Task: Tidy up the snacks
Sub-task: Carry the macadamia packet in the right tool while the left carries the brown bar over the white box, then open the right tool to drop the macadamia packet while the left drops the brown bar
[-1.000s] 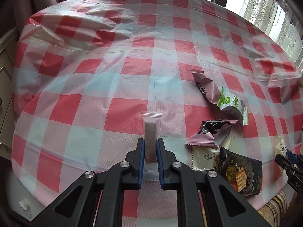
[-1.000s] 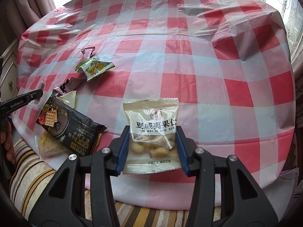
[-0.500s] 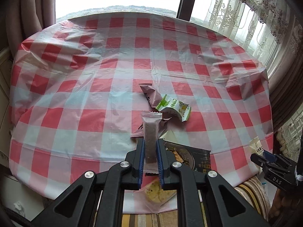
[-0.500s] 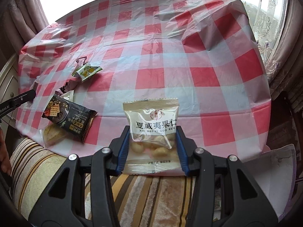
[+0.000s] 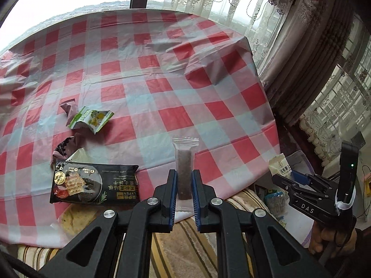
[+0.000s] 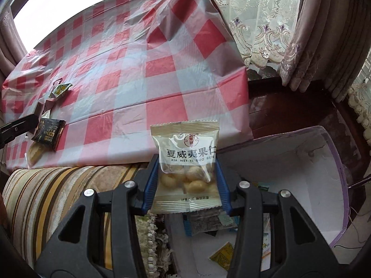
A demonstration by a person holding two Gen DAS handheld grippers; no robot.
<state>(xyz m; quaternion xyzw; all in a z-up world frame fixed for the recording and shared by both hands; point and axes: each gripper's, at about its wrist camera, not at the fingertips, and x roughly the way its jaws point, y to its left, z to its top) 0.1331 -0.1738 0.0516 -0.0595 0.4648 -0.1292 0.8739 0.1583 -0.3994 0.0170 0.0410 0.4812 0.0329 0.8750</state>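
Slim clear-wrapped brown snack bar (image 5: 184, 164) upright, clamped. Clear macadamia nut packet (image 6: 186, 162) upright, clamped above white box (image 6: 301, 162).

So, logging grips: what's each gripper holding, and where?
Left gripper: slim brown snack stick, lower half. Right gripper: nut packet, side edges.

far tablecloth (image 5: 162, 74) bare; snack packets (image 5: 92, 185) crowd near-left edge.

A table (image 5: 143, 85) covered in a red-and-white checked plastic cloth. Near its front edge lie a black cracker packet (image 5: 95, 186), a green-and-white wrapper (image 5: 91, 120) and two mauve wrappers (image 5: 69, 110).
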